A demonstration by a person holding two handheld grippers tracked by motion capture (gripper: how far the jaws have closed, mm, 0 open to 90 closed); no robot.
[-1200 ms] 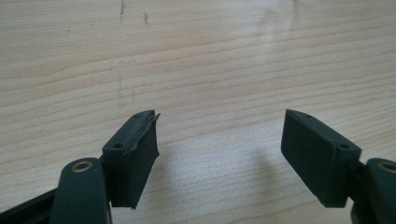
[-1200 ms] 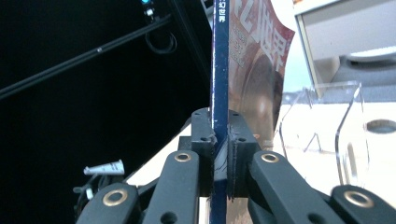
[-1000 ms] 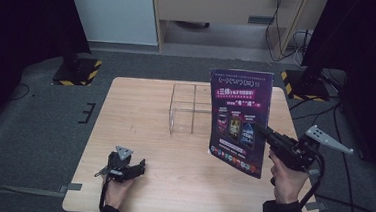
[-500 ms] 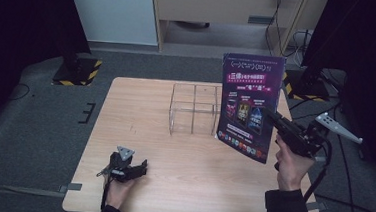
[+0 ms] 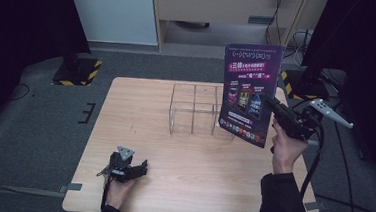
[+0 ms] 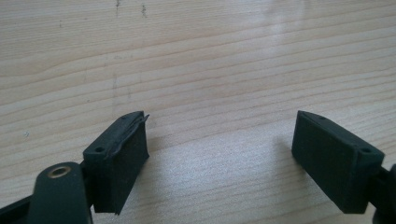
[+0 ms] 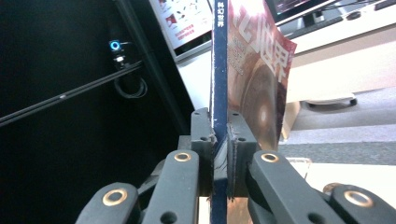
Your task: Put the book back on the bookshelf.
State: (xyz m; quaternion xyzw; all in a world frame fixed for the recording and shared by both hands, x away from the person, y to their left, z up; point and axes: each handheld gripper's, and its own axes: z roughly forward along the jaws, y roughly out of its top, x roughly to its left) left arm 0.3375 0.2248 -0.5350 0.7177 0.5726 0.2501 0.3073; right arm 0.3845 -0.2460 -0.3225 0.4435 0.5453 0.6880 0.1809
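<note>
A purple magazine [image 5: 249,90] is held upright in the air at the table's right side, its lower part in front of the clear acrylic organizer [image 5: 196,109]. My right gripper [image 5: 270,101] is shut on its right edge. In the right gripper view the magazine's spine [image 7: 218,70] stands vertically, clamped between the jaws of the right gripper [image 7: 219,140]. My left gripper [image 5: 144,164] rests low on the wooden table [image 5: 140,112] near the front left, open. In the left gripper view the left gripper [image 6: 219,149] has its jaws wide apart over bare wood.
The clear organizer has several compartments and stands at mid-table, toward the back. Yellow-black striped stand bases [image 5: 78,71] sit on the grey floor behind both back corners. A cable [image 5: 318,155] trails from the right gripper.
The right gripper has lifted the magazine up and back, and turned it more upright, above the organizer's right end. The left gripper has stayed put.
</note>
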